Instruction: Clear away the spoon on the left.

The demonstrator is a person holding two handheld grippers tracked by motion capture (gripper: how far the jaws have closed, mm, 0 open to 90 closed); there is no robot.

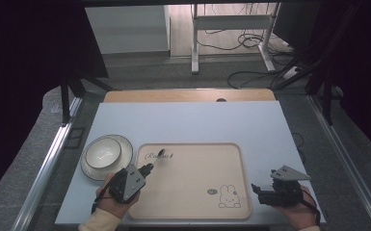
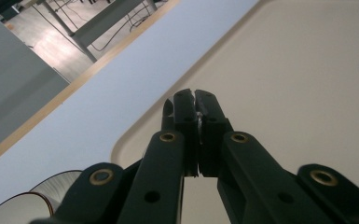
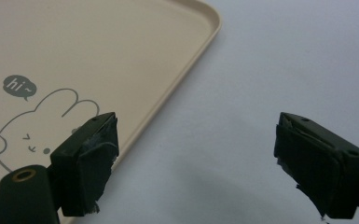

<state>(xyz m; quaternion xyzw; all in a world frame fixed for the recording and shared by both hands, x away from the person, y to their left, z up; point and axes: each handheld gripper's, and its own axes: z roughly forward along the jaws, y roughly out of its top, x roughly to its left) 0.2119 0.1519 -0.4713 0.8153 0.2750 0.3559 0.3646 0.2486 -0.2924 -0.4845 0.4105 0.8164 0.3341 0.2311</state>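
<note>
between my left gripper's (image 1: 147, 169) clenched jaws sits a thin spoon (image 1: 157, 156), its dark bowl hanging over the far left corner of the beige tray (image 1: 192, 202), just by the printed script there. in the left gripper view i see a sliver of shiny metal pinched between the two black pads (image 2: 186, 112), so i am grasping the handle, and the tray surface lies close beneath. i judge this as the placing step: the spoon is carried in over the tray and not yet laid down, though i cannot tell whether its bowl already touches the surface. the next move, as i read it, calls for lowering until the spoon rests flat, then easing the jaws apart without flicking it, and drawing back toward me clear of the tray rim. just left of the tray stands a white bowl (image 1: 103, 152) on a plate (image 1: 123, 163), near my left hand and apart from the spoon. my right gripper (image 1: 265, 188) rests on the pale table (image 1: 192, 120) just beside the tray's right edge, its jaws spread wide with nothing between them, near the printed rabbit (image 1: 229, 196). counted: one spoon, one tray, one bowl, one plate, two grippers.
</note>
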